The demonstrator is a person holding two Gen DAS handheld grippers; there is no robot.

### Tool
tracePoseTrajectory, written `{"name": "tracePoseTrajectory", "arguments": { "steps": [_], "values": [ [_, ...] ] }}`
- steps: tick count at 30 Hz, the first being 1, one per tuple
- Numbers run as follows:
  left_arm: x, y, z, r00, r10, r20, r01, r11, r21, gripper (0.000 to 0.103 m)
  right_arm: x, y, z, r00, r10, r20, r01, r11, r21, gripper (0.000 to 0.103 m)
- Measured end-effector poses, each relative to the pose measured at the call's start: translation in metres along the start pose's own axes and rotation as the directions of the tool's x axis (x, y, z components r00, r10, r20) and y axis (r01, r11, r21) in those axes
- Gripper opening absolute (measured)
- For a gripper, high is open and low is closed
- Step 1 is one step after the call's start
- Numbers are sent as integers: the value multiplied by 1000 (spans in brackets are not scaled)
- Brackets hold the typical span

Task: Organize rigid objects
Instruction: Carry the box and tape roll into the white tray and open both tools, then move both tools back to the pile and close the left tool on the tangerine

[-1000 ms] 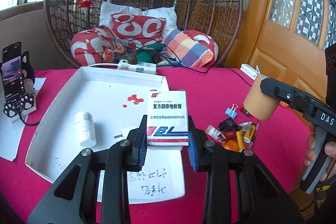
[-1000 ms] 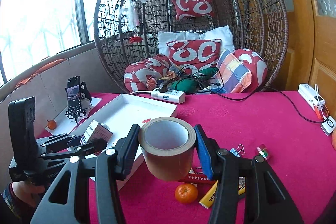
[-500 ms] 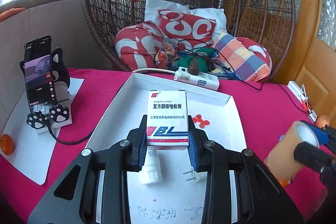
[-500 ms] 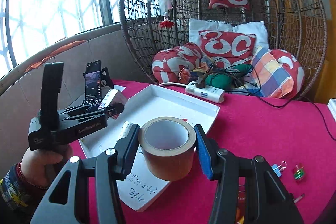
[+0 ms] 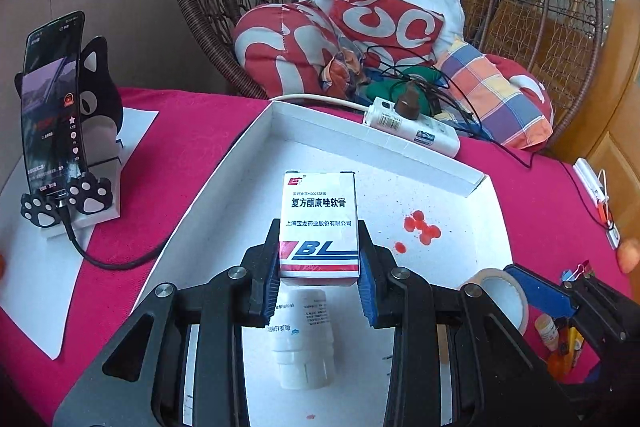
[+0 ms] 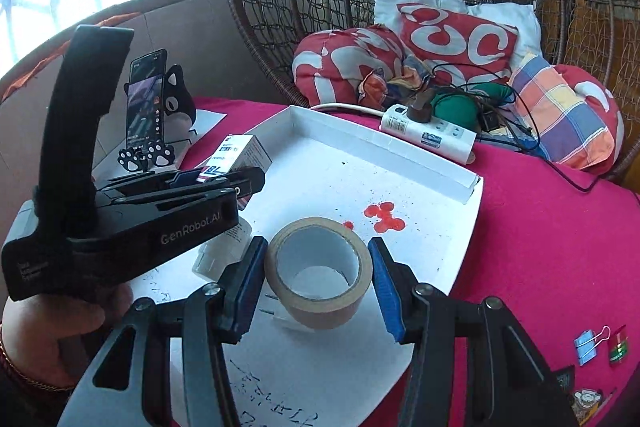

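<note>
- Far left of both views, the phone point(image 5: 52, 107) on its cat-shaped stand point(image 5: 100, 83) sits on a sheet of paper, well outside the work area. It has slid leftward in the left wrist frame over the last second, a sign the left claw has swung round to face the tray squarely.
- Centre of the left wrist view: the left gripper point(image 5: 319, 269) is clamped on the medicine box point(image 5: 319, 223), blue pads pressed to both narrow sides, the box upright with its printed face to the camera. A second ago it hung over the tray's near edge; now it hovers above the middle of the white tray point(image 5: 384, 143), directly over a white bottle point(image 5: 304, 339) lying on the tray floor. Whether the box touches the bottle I cannot tell.
- Lower centre of the right wrist view: the right gripper point(image 6: 316, 277) stands spread, with a gap at each pad, and the tape roll point(image 6: 318, 271) between them rests on the tray point(image 6: 384, 141) floor. Half a second ago the pads were tight on the roll and it was held over the red cloth, so the tape has just been delivered and let go.
- Right of the tape, red stains point(image 6: 382, 215) mark the tray floor.
- Lower right of the right wrist view, binder clips point(image 6: 590, 343) and other small items wait on the red tablecloth point(image 6: 540, 247).
- My reading: one object is freshly placed, the box is next to go down, best set beside the bottle, and the scattered pieces remain.
</note>
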State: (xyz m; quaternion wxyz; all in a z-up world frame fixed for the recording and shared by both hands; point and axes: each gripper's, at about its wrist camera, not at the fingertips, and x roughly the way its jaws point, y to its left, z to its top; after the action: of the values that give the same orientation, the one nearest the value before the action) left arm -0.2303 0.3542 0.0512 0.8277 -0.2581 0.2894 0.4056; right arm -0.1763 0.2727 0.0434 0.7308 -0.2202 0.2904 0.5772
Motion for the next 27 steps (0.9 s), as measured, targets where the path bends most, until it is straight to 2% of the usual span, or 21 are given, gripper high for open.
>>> {"name": "tracePoseTrajectory", "arguments": {
  "steps": [9,11,12,13,14,15,16,17,20,27],
  "values": [
    [-3,-1,-6,1000,-11,5,11,999,-49,32,-8,10,5,999,-19,43,21,999,-34,52],
    [-7,-1,-6,1000,-4,20,5,999,-55,39,-10,12,5,998,-26,52,28,999,-41,52],
    [-11,1,-6,999,17,32,-15,998,-58,51,-12,13,6,998,-36,56,38,998,-44,54],
    [-16,3,-5,997,54,50,-50,997,-65,71,-14,13,6,996,-57,65,60,997,-45,60],
    [-21,7,-5,993,91,72,-85,993,-75,81,-16,12,6,993,-85,76,88,995,-41,65],
    [-28,12,-5,990,104,98,-95,991,-93,102,-18,9,6,990,-111,88,114,993,-33,79],
    [-34,17,-5,988,105,115,-93,990,-110,103,-20,5,7,990,-106,92,109,994,-22,98],
    [-40,21,-6,985,112,129,-96,988,-124,103,-22,1,7,992,-83,93,84,996,-5,103],
    [-56,24,-8,978,120,169,-99,986,-132,103,-27,-5,6,990,-92,105,91,996,19,103],
    [-77,12,-13,976,94,194,-71,990,-122,103,-39,-1,0,985,-124,118,124,992,7,103]
  ]
}}
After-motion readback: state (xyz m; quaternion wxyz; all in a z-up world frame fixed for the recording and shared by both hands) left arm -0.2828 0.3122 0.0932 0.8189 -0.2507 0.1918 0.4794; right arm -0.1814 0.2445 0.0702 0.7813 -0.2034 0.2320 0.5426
